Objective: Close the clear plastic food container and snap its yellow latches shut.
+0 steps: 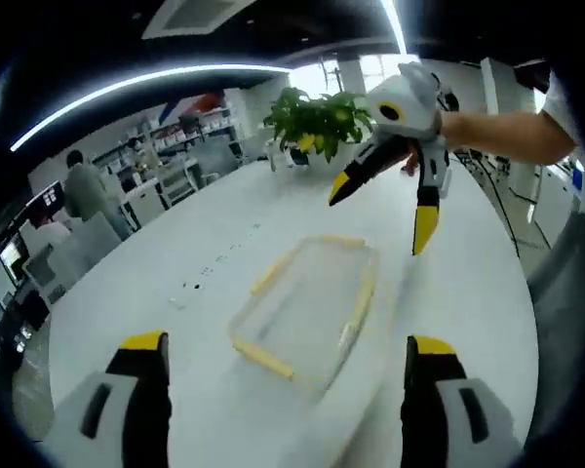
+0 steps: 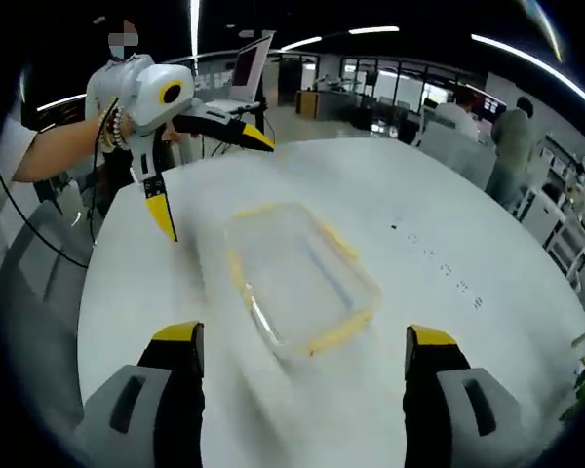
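While the clear rectangular plastic food container [image 1: 310, 310] with yellow latches [image 1: 264, 357] lies mid-tabletop on the white round table [image 1: 468, 283], I hold my left gripper [image 1: 285, 375] and right gripper [image 2: 302, 375] wide open and empty, judging it light, slippery, best pressed at latch edges.

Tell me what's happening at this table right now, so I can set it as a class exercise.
A person holds a two-jaw claw in each hand over a white table. Between them sits a clear plastic food container with yellow latches. Both claws are open and apart from it: the left claw faces it from one side, and the right claw hangs above the far side. Nothing is gripped. A potted plant stands beyond.
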`<state>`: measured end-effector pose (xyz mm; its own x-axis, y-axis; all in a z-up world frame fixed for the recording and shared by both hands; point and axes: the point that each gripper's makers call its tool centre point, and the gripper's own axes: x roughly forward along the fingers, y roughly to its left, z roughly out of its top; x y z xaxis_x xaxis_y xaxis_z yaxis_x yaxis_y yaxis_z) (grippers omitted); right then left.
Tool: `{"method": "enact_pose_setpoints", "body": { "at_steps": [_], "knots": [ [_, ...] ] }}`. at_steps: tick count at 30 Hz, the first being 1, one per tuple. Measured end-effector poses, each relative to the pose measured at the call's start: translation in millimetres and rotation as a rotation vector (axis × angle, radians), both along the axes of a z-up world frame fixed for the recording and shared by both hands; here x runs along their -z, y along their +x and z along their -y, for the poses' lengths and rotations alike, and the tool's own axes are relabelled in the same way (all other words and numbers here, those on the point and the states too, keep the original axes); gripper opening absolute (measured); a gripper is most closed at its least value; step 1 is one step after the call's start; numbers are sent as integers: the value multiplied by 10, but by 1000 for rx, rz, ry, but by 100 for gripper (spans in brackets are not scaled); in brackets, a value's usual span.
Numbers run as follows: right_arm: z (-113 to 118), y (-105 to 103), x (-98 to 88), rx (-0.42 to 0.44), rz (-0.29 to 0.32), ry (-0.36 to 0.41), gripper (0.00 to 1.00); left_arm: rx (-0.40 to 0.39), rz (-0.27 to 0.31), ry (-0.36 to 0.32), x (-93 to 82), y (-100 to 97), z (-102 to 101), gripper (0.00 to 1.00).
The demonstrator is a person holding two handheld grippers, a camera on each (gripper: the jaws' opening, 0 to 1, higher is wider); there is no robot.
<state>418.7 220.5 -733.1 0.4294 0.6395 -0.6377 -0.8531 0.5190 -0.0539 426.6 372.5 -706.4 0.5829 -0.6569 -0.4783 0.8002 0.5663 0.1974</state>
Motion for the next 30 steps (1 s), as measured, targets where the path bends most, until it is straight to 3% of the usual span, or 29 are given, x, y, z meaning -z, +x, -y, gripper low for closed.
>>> {"method": "enact_pose_setpoints", "body": {
  "at_steps": [2,12,16,20,22,26,30],
  "knots": [
    [26,-30,-98,35,34,21,84,-33,22,-57,-139,-56,-56,99],
    [163,-365,-478,146,131,110,83,-89,137,-105,-517,-578,-352,99],
    [186,-529,-647,206,196,189,84,-107,151,-99,-520,-818,-437,99],
    [195,-753,-759,227,242,226,82,-137,168,-147,-549,-1033,-525,99],
    [226,-830,-861,244,317,240,80,-170,151,-167,-511,-1120,-605,99],
    [233,-1061,-915,271,330,291,81,-215,195,-189,-573,-1288,-741,99],
    [231,-1206,-913,296,361,290,82,-245,217,-212,-584,-1452,-822,99]
  ]
}}
